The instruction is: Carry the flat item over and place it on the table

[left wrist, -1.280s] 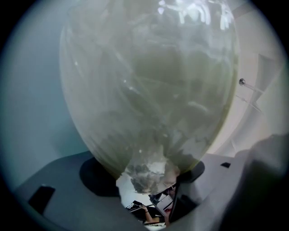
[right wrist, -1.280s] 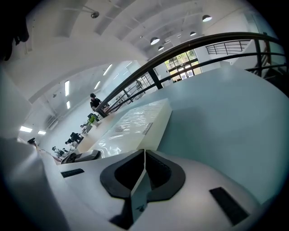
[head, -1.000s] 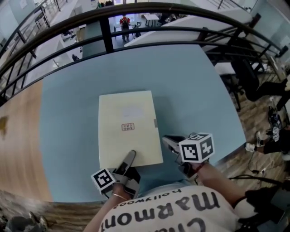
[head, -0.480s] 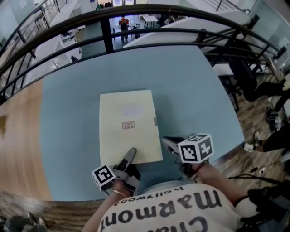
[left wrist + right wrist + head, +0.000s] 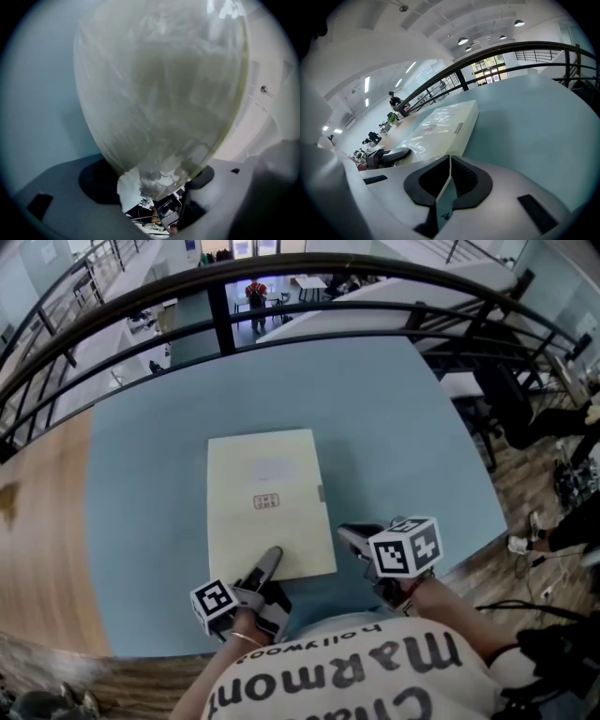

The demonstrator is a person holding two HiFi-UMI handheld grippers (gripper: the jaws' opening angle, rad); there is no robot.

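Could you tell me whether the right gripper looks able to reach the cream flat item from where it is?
Probably yes. The right gripper sits just off the flat item's near right corner, with only bare blue table between them. Its fingers are shut, so they would need to open first.

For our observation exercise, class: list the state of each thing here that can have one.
Pale yellow flat rectangular case: lying flat on the light blue table.
Left gripper: jaws opening, the case's near edge between them.
Right gripper: jaws shut, empty, beside the case.
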